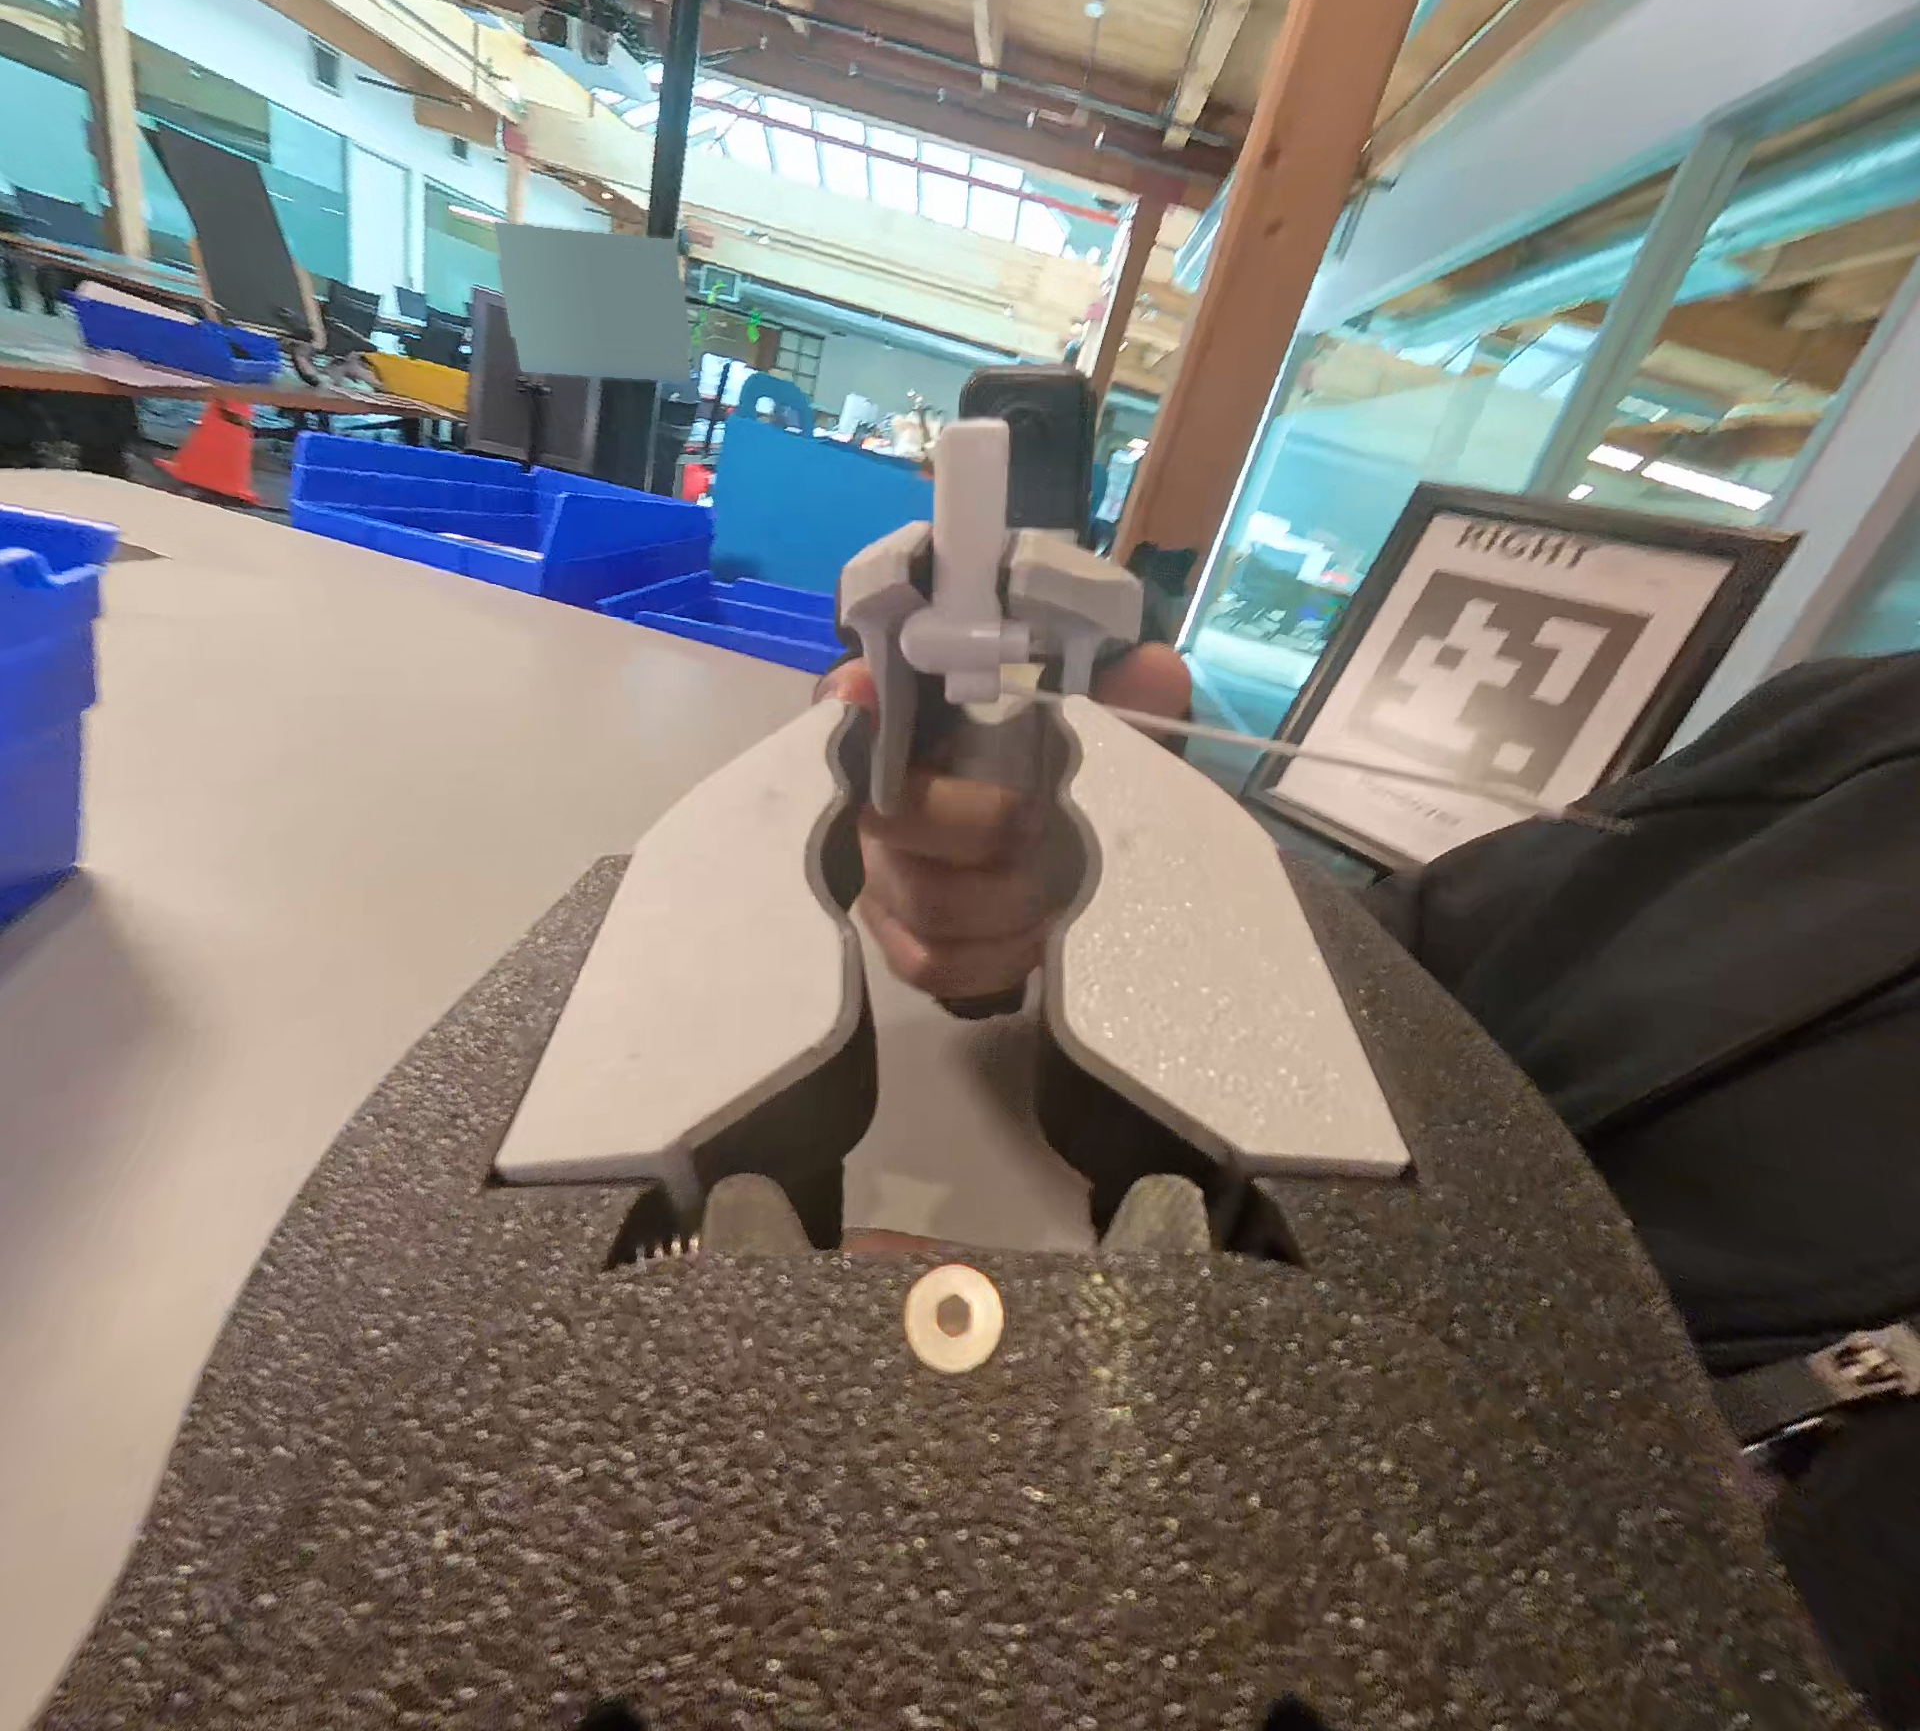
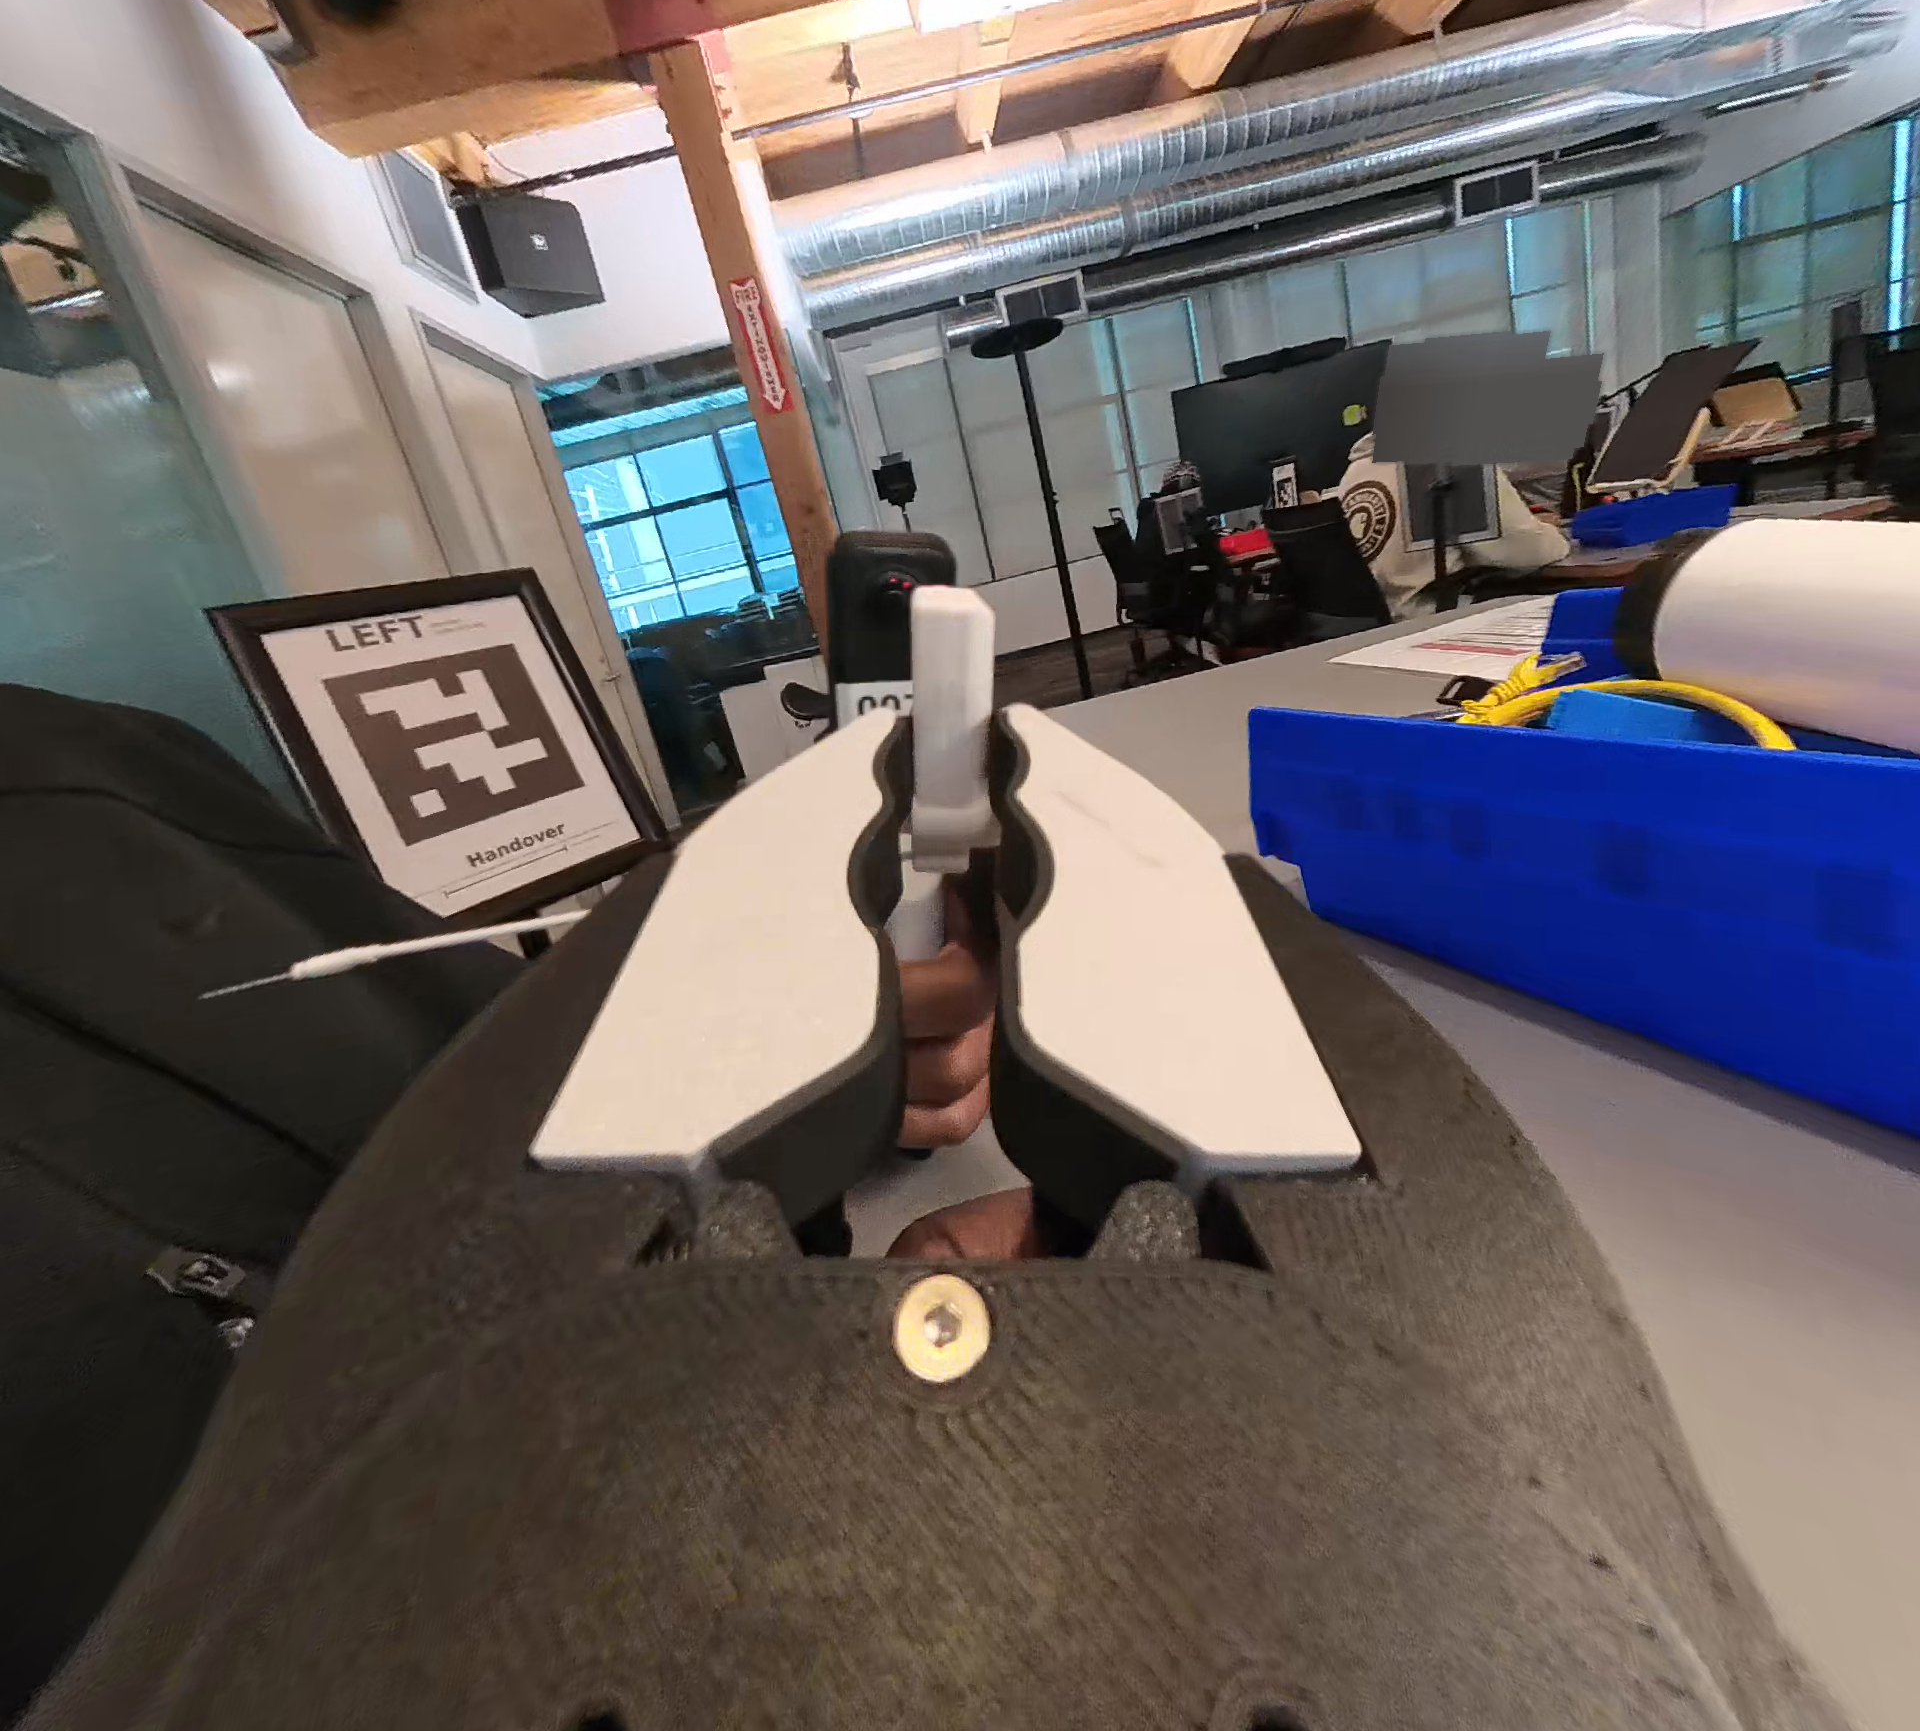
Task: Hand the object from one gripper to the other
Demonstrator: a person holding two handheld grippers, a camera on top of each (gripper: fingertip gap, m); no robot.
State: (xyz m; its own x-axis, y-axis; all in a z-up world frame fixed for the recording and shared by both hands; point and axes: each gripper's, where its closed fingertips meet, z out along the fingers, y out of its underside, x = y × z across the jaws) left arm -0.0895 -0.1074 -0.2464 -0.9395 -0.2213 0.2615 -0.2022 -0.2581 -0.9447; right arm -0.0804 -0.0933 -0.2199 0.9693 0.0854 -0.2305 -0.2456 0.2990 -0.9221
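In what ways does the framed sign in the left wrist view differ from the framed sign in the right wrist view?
The left-view sign stands at the right of its picture; the right-view sign stands at the left of its picture. Their black-and-white square patterns differ. The left-view sign looks blurred, while the right-view sign is sharp. Both are white sheets with a square marker, in dark frames.

Blue bins [image 2: 1579, 860] crowd table [image 1: 343, 746] edge — framed marker [image 2: 436, 746] opposite
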